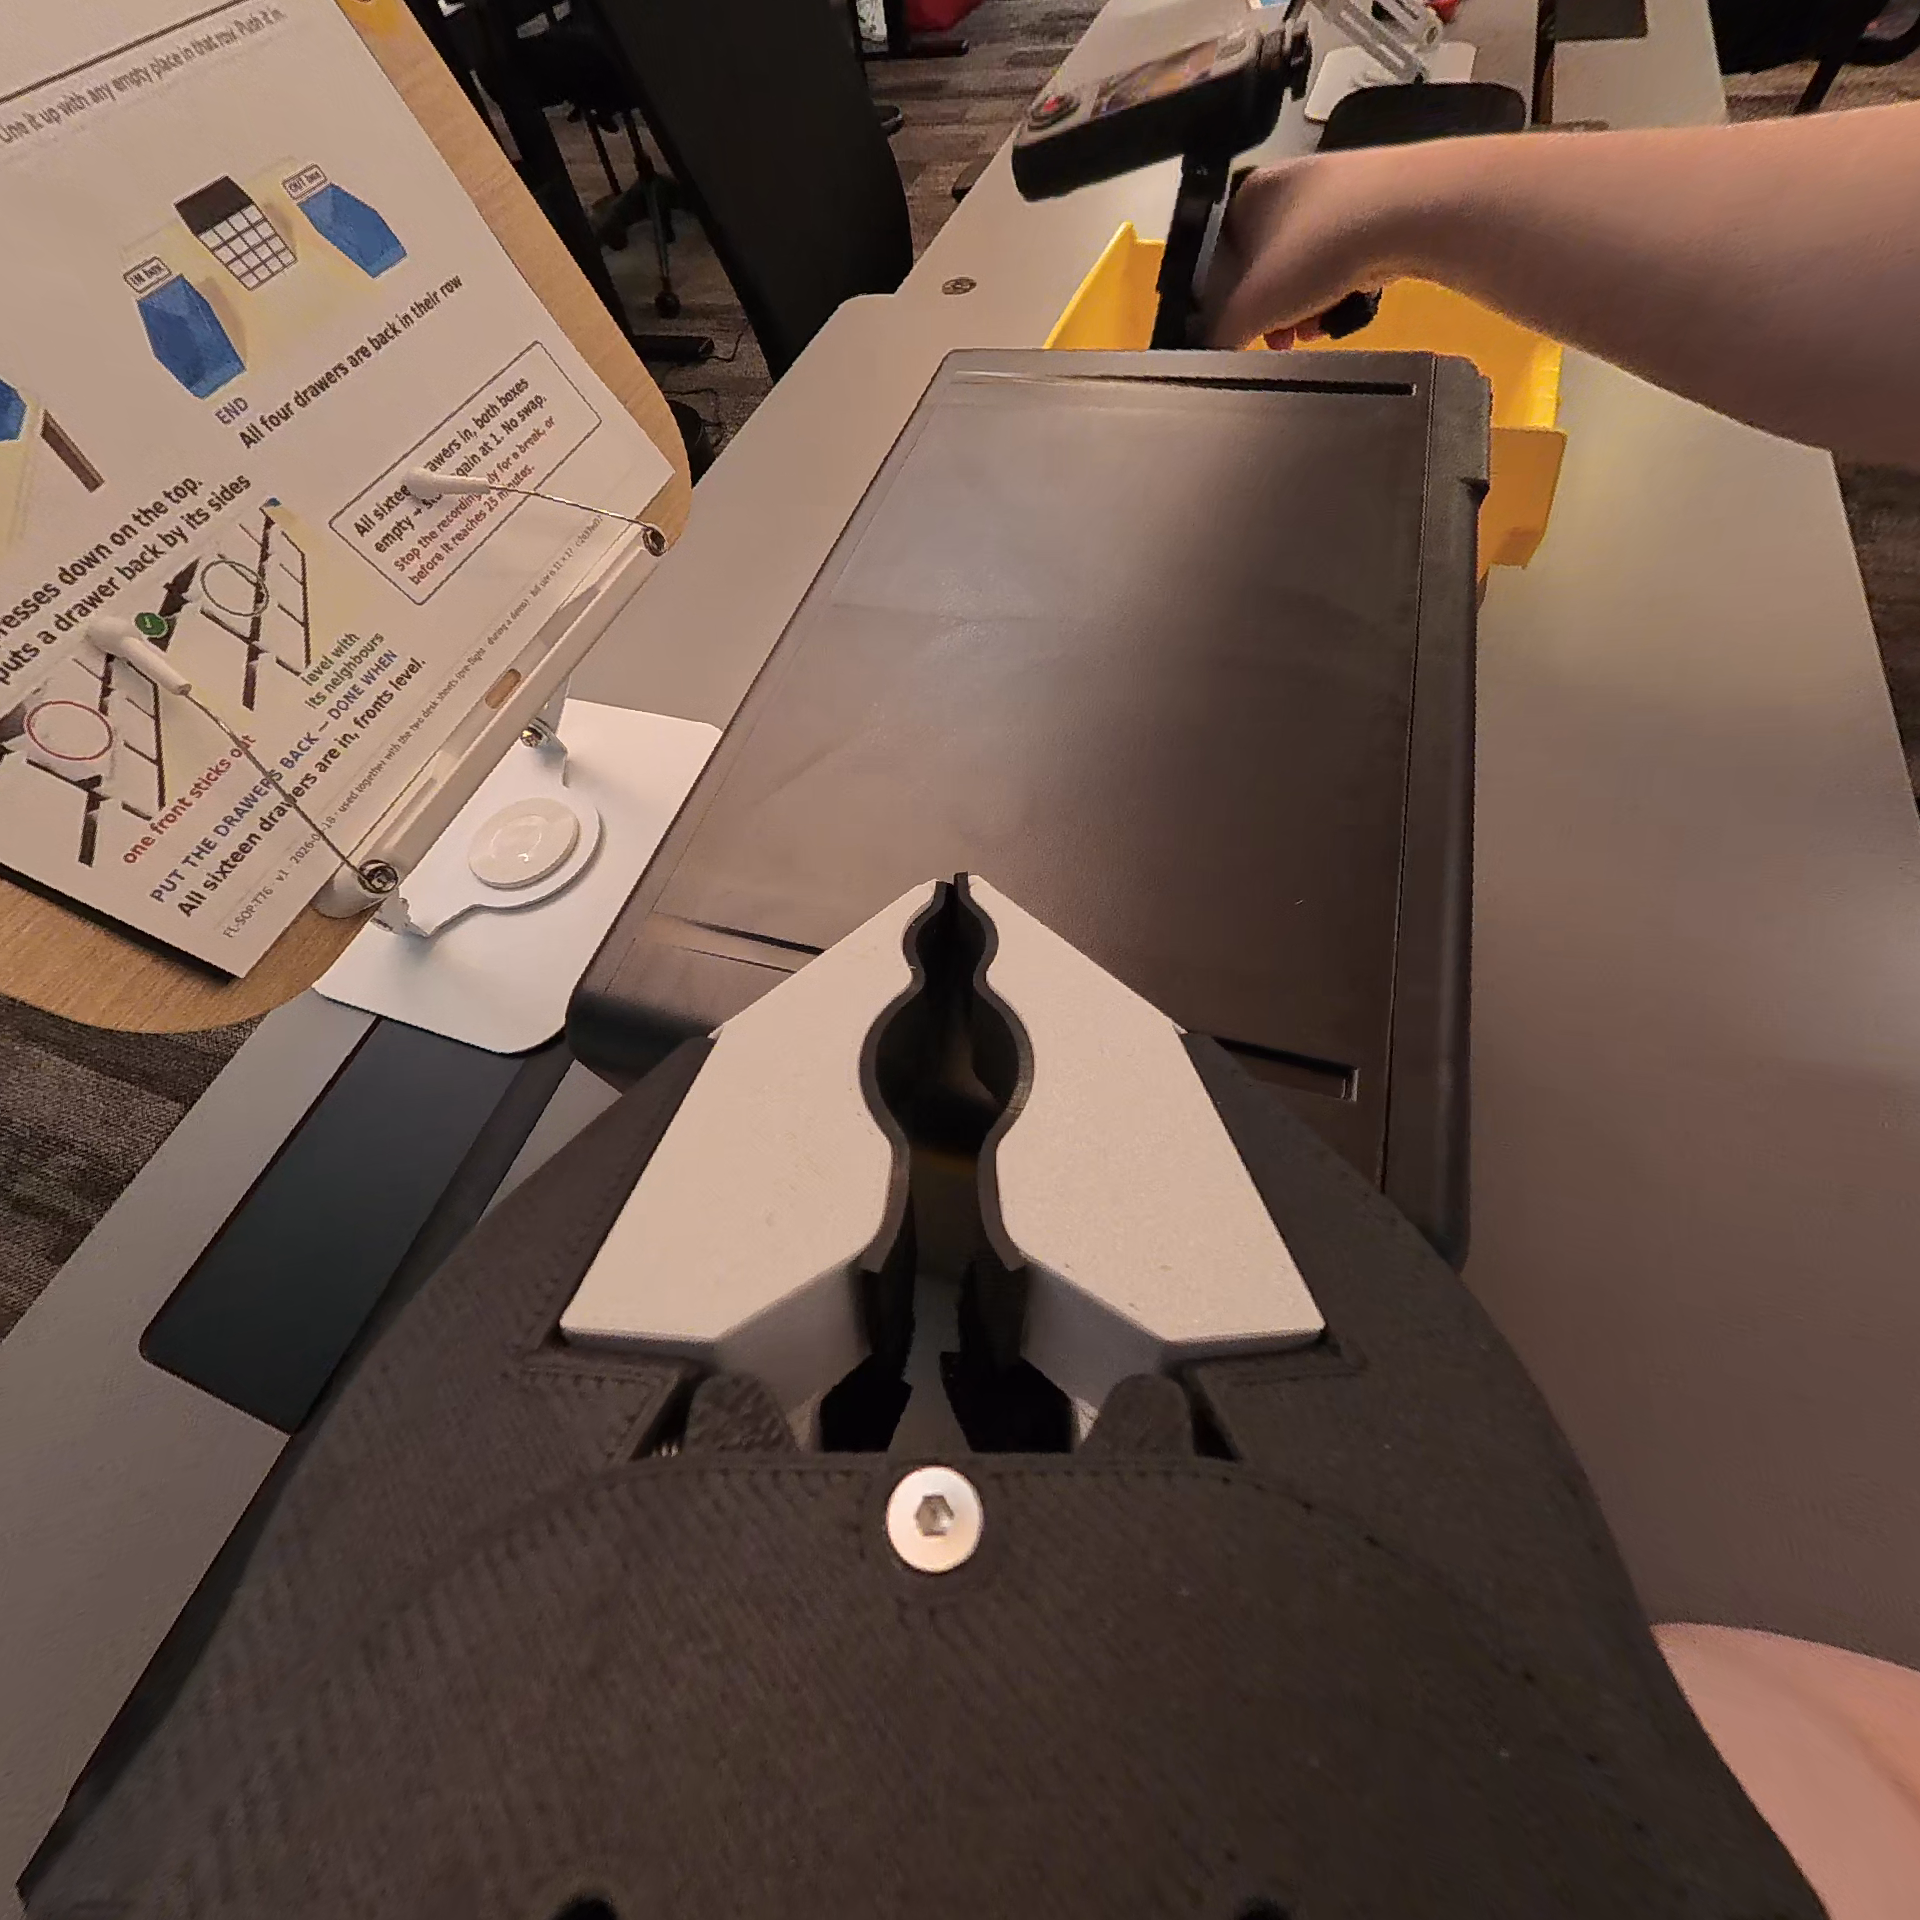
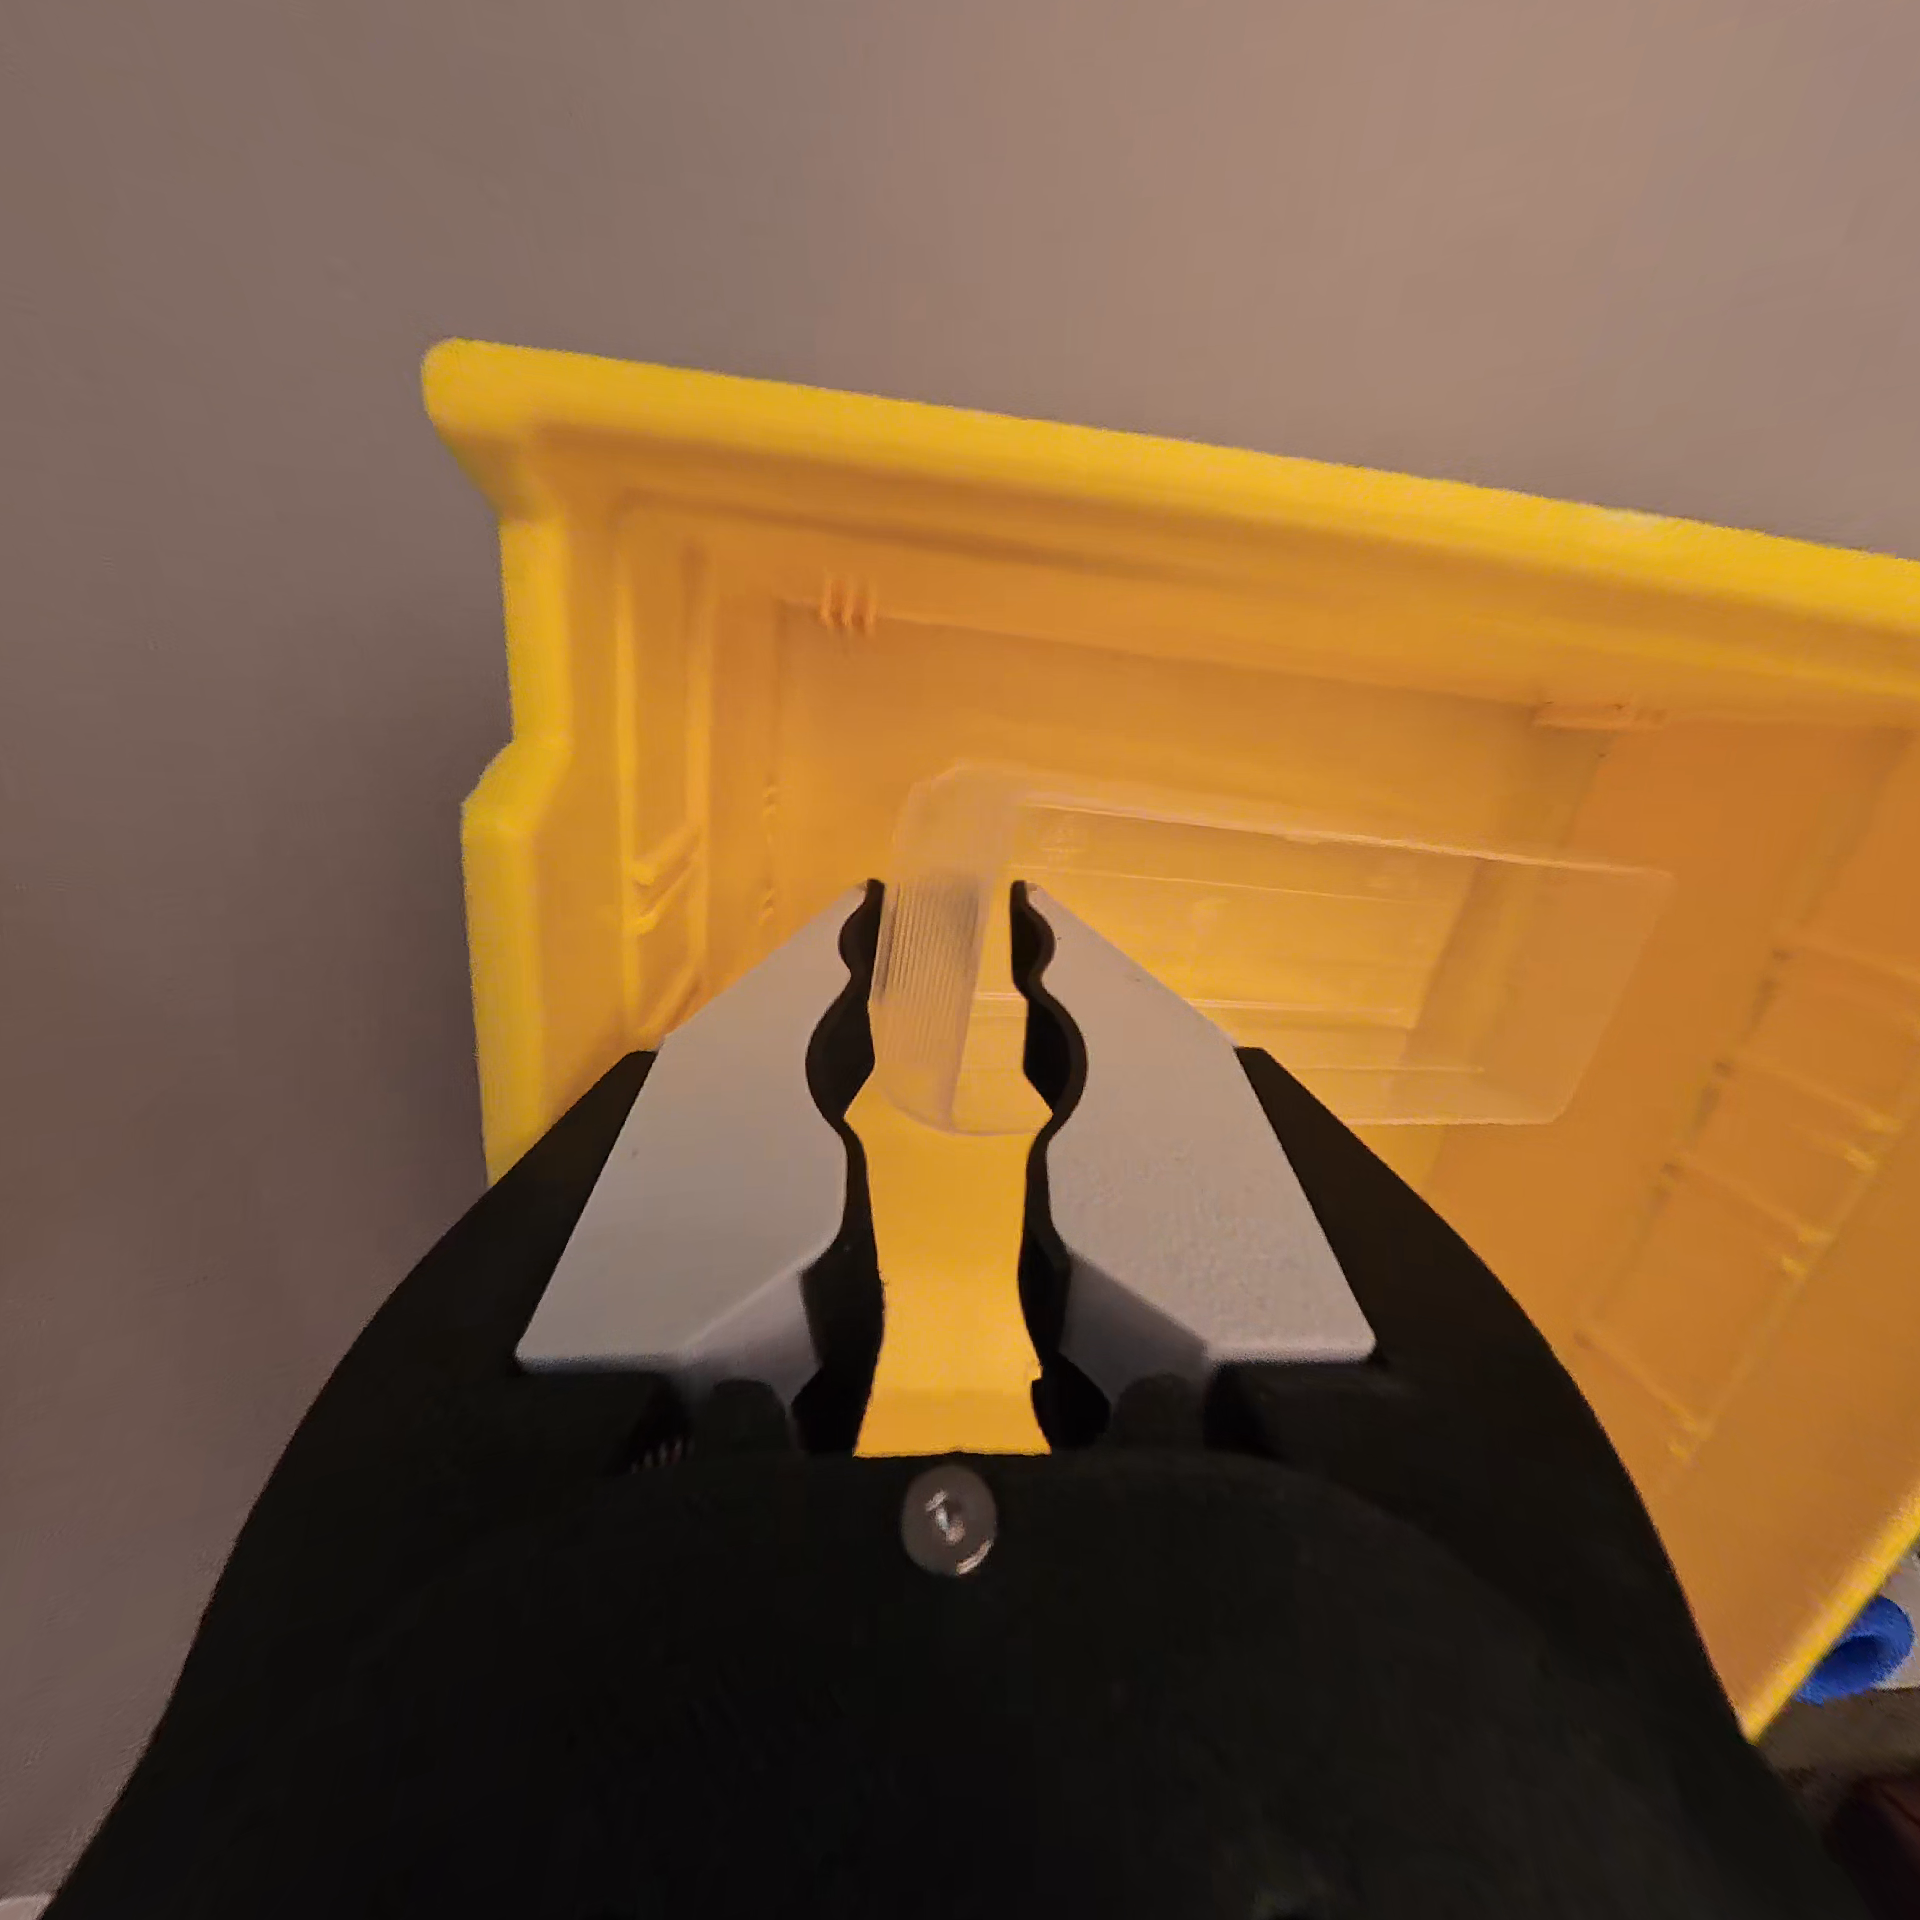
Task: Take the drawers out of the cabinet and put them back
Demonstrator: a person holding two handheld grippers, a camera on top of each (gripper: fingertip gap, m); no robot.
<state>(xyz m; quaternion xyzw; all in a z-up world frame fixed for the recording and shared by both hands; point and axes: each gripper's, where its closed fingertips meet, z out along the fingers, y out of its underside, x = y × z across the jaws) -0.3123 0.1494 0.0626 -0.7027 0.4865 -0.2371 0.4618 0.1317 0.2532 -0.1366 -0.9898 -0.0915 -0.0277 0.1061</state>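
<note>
In the left wrist view, the black cabinet [image 1: 1091, 675] shows only its flat top. My left gripper [image 1: 956, 883] is shut and empty, with its tips over the near end of that top. In the right wrist view, a clear plastic drawer [image 2: 1247, 935] lies inside a yellow bin [image 2: 1143, 468]. My right gripper [image 2: 945, 885] is open, and its fingers straddle the drawer's ribbed front tab [image 2: 925, 966]. A gap shows on the tab's right side. In the left wrist view, a hand [image 1: 1351, 239] holds the right gripper's black body over the bin [image 1: 1101, 301]; its fingertips are hidden.
A printed instruction sheet [image 1: 260, 468] leans on a wooden board at the left, on a white stand base [image 1: 540, 862]. The grey tabletop [image 1: 1662, 935] runs to the right of the cabinet. A blue object [image 2: 1870, 1652] shows past the bin's lower right corner. Some 50 cm of space lies between my two pairs of fingers.
</note>
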